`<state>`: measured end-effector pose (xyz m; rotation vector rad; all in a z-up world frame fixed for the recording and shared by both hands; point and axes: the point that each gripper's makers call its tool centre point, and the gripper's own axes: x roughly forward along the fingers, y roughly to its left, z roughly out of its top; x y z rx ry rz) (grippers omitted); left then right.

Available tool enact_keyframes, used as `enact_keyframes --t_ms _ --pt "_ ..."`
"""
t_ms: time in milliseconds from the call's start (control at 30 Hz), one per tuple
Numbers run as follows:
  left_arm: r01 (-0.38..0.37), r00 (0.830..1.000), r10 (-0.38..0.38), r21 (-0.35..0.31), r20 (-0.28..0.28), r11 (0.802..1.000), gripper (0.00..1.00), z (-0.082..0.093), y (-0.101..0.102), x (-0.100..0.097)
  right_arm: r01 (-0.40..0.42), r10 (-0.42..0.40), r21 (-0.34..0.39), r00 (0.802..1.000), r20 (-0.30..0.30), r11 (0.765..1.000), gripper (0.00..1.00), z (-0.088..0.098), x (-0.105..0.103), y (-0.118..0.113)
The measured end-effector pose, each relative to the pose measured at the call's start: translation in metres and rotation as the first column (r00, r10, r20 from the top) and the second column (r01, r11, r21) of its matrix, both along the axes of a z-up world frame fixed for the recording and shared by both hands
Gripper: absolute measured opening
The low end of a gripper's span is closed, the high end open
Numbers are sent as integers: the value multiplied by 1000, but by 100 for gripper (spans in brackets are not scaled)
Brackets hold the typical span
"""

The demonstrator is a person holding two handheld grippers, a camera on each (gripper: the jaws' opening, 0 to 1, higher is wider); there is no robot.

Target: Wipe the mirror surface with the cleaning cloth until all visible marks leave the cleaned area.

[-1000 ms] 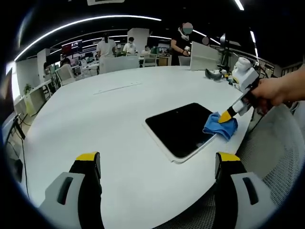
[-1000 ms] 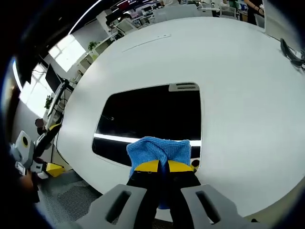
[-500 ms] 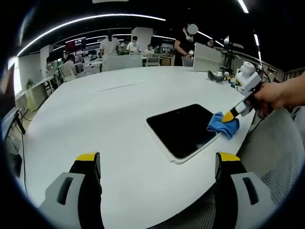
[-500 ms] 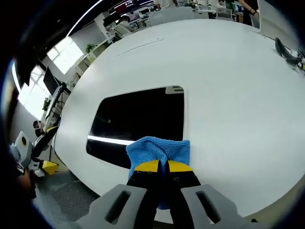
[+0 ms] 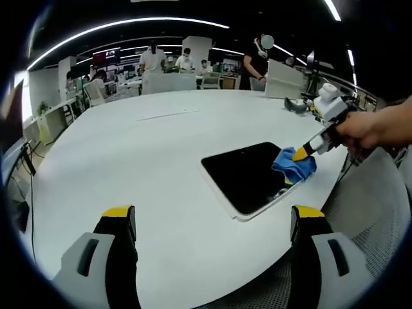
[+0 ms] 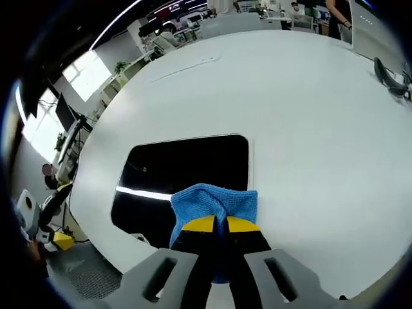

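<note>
— Largest thing first?
— Big white oval table [image 5: 129, 161], filling most of both views. Office behind it in the left gripper view: desks, chairs, several people standing far off, long ceiling light strips.
— Next down?
— Mirror [image 5: 248, 175], a dark rectangular panel with a white frame, lying flat near the table's edge. Reflects a bright strip of ceiling light in the right gripper view [image 6: 187, 174]. No marks on the glass clear enough to call.
— And the cloth?
— Blue cleaning cloth [image 5: 293, 167], bunched, resting on the mirror's corner nearest the right gripper. Seen close in the right gripper view [image 6: 214, 202], spread over the mirror's near edge and partly onto the white table.
— Claws?
— Right gripper [image 6: 215, 224] clenched on the cloth, yellow tips pressed together with blue fabric fanning out ahead of them. Seen from the side in the left gripper view [image 5: 301, 154], held by a person's hand [image 5: 370, 129]. Left gripper [image 5: 212, 222] released, jaws spread wide, hanging over bare table well apart from the mirror, nothing between the tips.
— Any writing, brands, labels?
— Nothing legible anywhere. Far screens and signs too small and blurred to read.
— Smaller bits?
— Dark object [image 5: 295, 105] on the far side of the table; kind unclear.
</note>
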<state>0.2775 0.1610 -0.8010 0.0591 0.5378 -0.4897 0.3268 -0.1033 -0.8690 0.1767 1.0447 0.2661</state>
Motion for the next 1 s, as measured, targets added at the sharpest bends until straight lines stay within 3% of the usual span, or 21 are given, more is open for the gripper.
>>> enact_keyframes --t_ms 467,733,1000 --pt "-32 999 32 -26 -7 999 99 0 4 3 20 -20 -8 1000 4 1000 0 1 32 -2" --pt "-12 1000 12 -14 0 1000 99 -1 3 3 25 -24 -25 1000 7 999 0 0 57 -3" --pt "0 1000 0 -27 2 1000 98 0 1 2 44 -44 -23 999 2 999 0 -1 70 -6"
